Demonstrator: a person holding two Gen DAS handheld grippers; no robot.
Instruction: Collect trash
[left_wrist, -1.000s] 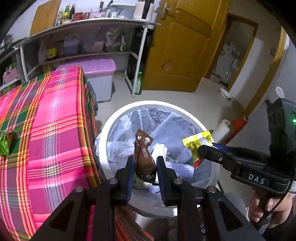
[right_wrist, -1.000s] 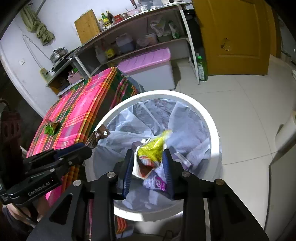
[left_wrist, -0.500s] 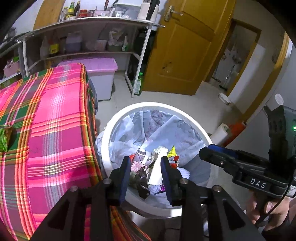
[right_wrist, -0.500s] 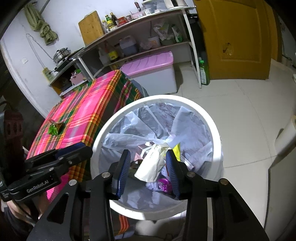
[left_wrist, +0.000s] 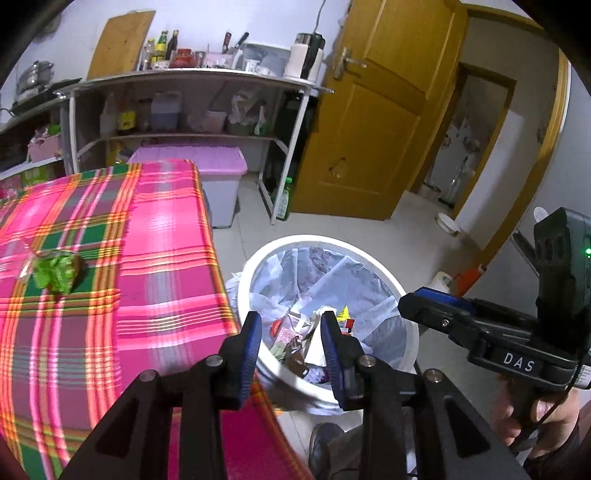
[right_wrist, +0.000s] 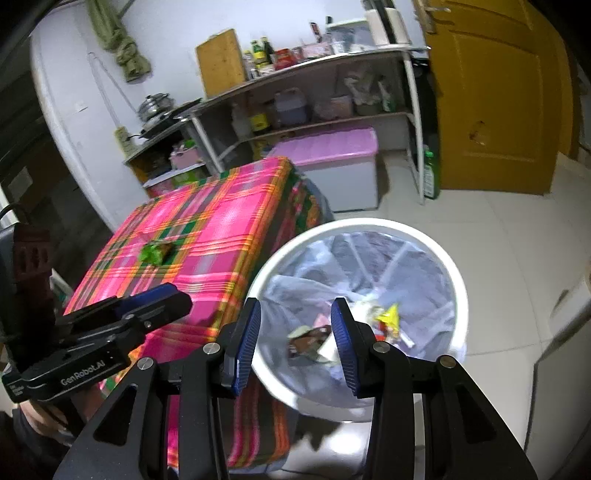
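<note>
Both gripper (left_wrist: 291, 338) pairs gape empty above round plastic-lined bin (left_wrist: 258, 266).

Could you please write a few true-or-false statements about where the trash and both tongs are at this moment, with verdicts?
1. Both the left tongs and the right tongs are open and hold nothing. True.
2. The green wrapper lies inside the bin. False: it lies on the plaid tablecloth.
3. The white bin has a plastic liner and holds several wrappers. True.
4. The bin stands on top of the table. False: it stands on the floor beside the table.
5. The yellow wrapper is clamped in the right tongs. False: it lies in the bin.
</note>
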